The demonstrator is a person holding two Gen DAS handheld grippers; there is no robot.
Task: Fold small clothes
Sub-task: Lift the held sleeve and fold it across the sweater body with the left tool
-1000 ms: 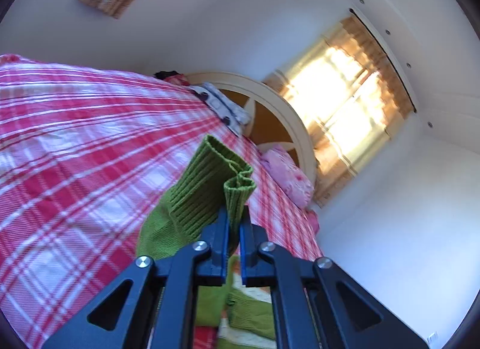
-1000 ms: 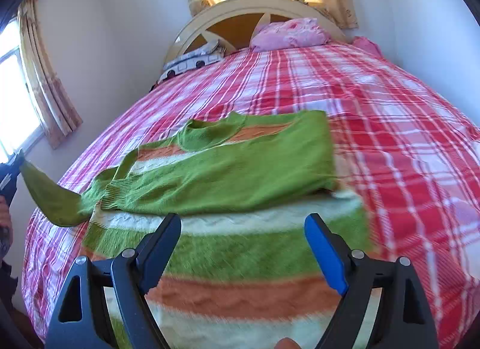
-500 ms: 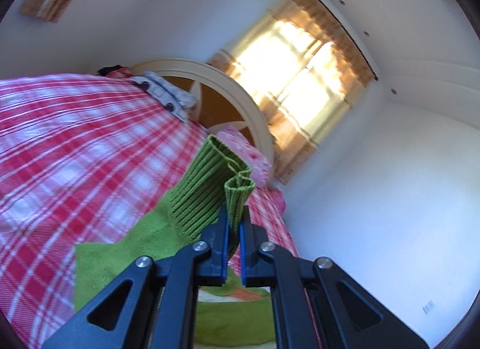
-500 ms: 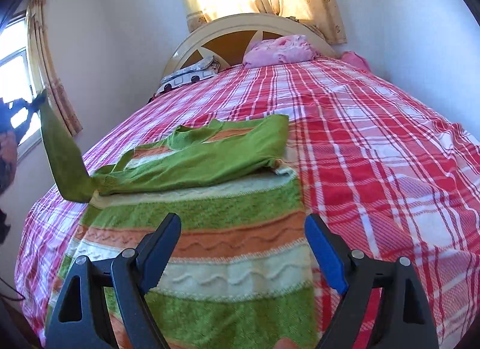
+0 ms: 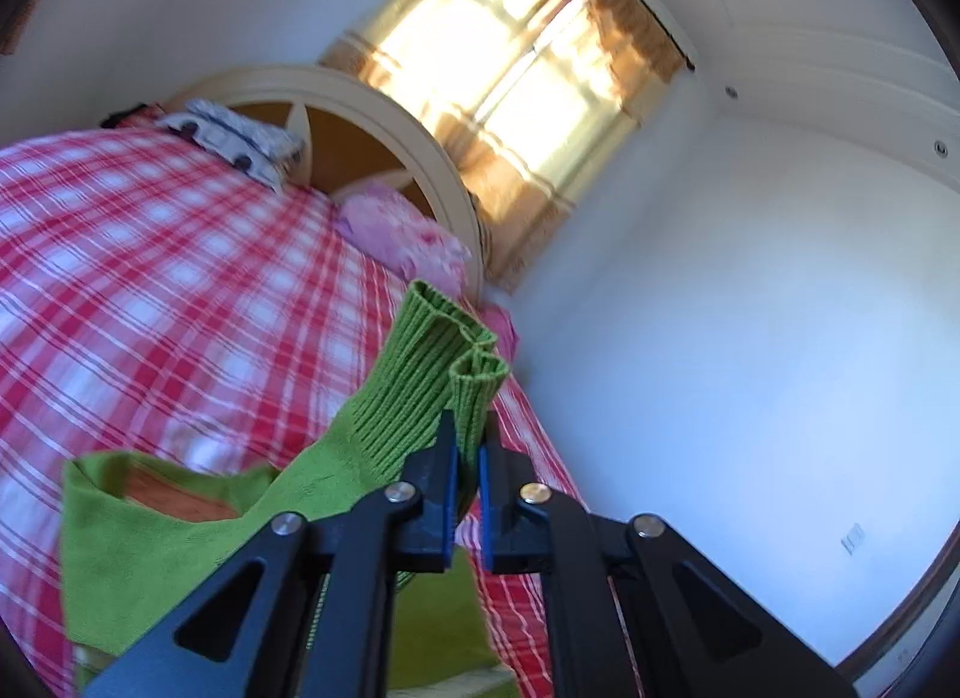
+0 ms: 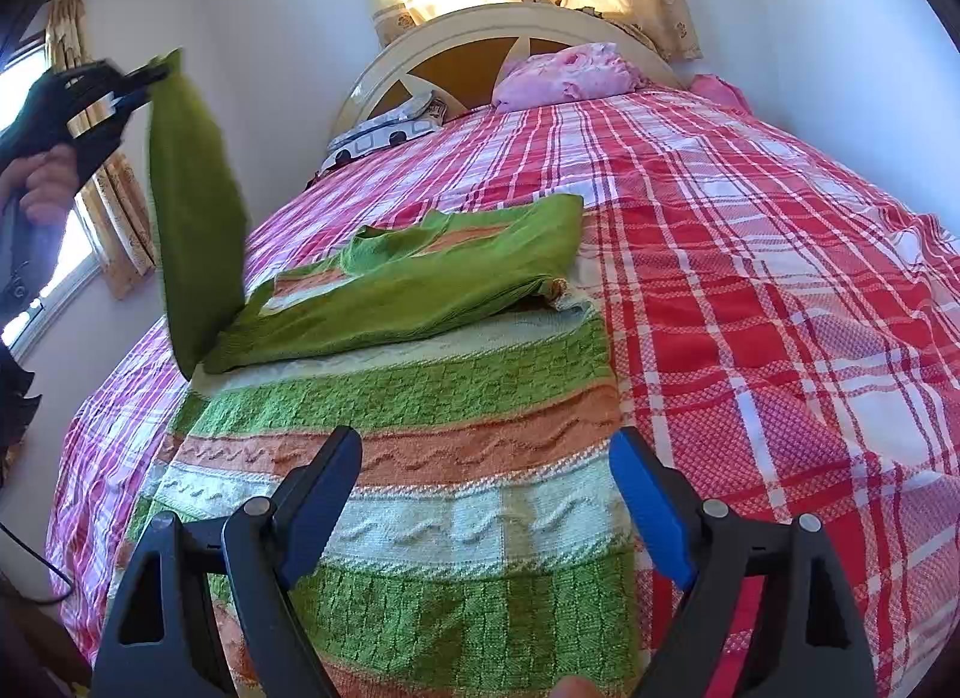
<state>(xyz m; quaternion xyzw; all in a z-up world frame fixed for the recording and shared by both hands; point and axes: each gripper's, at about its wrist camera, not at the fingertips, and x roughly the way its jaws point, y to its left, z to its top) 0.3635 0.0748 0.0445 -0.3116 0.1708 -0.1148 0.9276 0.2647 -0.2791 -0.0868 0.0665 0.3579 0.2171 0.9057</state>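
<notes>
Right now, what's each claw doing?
Left claw: closed on the green sleeve cuff, lifted off the bed.
Right claw: open, empty, over the striped sweater.

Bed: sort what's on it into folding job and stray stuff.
Job: striped knit sweater; its green sleeve, pinched in the left gripper; right gripper, open above the hem.
Stray: pink pillow; patterned pillow.

White walls enclose a bed (image 6: 780, 278) with red plaid cover and cream arched headboard (image 6: 480, 32); a sunlit, tan-curtained window (image 5: 516, 80) stands behind.
</notes>
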